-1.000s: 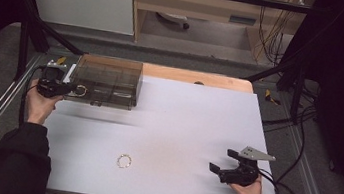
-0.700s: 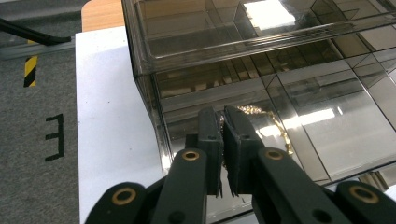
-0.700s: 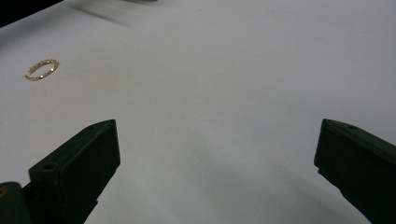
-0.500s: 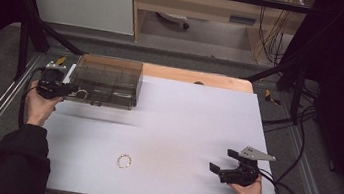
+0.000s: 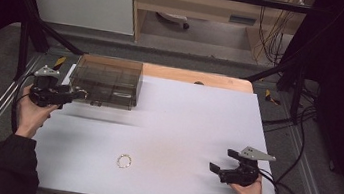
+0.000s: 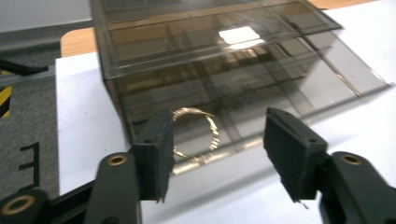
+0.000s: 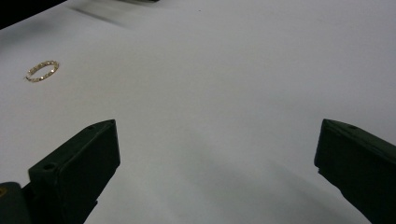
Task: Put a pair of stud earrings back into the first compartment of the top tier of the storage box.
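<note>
Left gripper [image 5: 77,94] at the smoked box [image 5: 106,81]
Its jaws had just been opening, nothing clamped, gold ring handle [image 6: 196,133] at twelve o'clock; right gripper [image 5: 216,167] rested released.

Dim room with dark edges; overhead light falls on the matte white desk [image 5: 181,128], which shows evenly lit and soft. A bright rectangular glare patch sits on the smoky transparent plastic drawer box [image 6: 224,60]. The near black fingers [image 6: 154,154] are slightly blurred, casting faint shadows.
</note>
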`<move>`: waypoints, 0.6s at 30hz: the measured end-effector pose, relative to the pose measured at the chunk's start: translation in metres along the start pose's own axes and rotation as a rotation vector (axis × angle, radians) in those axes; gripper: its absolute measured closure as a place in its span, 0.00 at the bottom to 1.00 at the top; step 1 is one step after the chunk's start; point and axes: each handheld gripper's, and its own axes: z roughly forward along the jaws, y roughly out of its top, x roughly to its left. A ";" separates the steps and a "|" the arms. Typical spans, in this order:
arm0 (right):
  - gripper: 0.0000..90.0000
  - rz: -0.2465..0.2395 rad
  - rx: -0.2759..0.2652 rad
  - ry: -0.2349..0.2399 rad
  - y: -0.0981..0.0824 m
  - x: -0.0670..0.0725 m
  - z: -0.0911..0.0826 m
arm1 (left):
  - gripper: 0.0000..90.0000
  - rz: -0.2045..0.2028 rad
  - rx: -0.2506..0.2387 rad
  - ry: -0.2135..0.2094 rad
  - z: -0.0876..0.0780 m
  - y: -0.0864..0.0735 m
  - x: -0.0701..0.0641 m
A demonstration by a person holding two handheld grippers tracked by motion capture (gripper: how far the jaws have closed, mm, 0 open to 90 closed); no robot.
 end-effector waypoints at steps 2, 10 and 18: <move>0.01 0.000 0.000 0.000 0.000 0.000 0.000 | 0.42 0.008 -0.009 -0.014 -0.003 -0.004 -0.005; 0.01 0.001 0.000 0.000 0.000 0.000 0.000 | 0.27 0.043 -0.019 -0.035 -0.009 -0.018 -0.024; 0.01 0.001 -0.001 -0.001 0.000 0.000 0.000 | 0.12 0.076 -0.030 -0.061 -0.009 -0.031 -0.049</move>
